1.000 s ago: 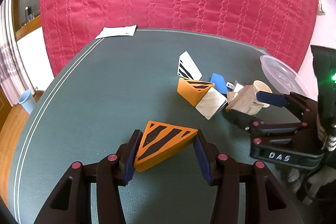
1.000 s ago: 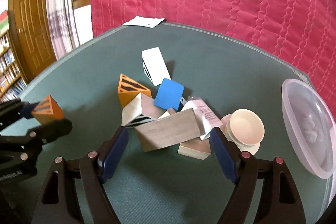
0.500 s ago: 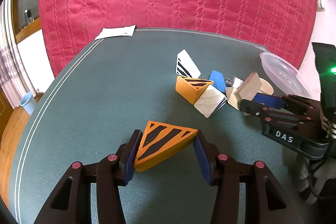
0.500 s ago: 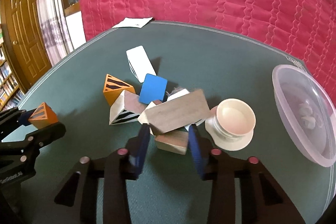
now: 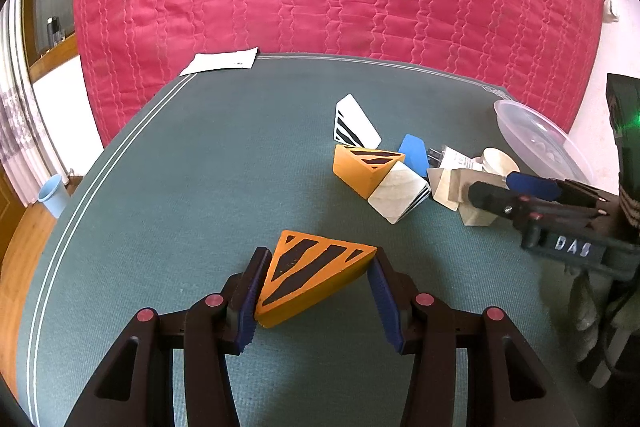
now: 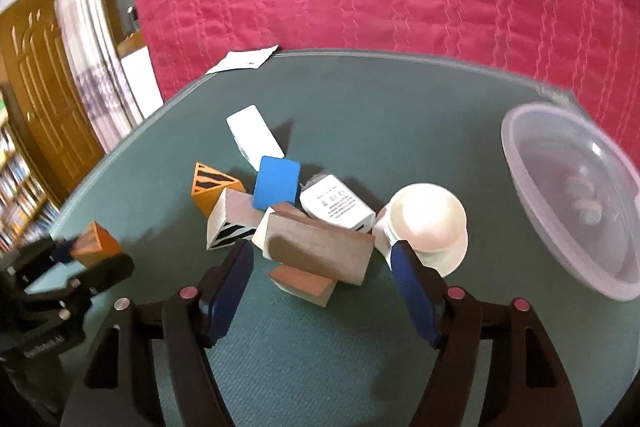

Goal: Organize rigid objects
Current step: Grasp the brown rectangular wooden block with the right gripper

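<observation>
Sorting looks barely begun: most blocks (image 6: 316, 247) lie heaped mid-table (image 5: 200, 187), and the clear bowl (image 6: 572, 211) holds almost nothing. The left gripper (image 5: 316, 287) clamps an orange striped wedge (image 5: 312, 275); the right gripper (image 6: 324, 267) is opening around a grey block (image 6: 320, 251), not touching it.

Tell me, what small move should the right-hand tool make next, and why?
Probably ease forward and close again on the grey wooden block. The right gripper has its jaws opening, with the block lying between them but not pressed. It rests tilted on the pile, beside the cream cup, so a squarer grip seems needed before lifting.
</observation>
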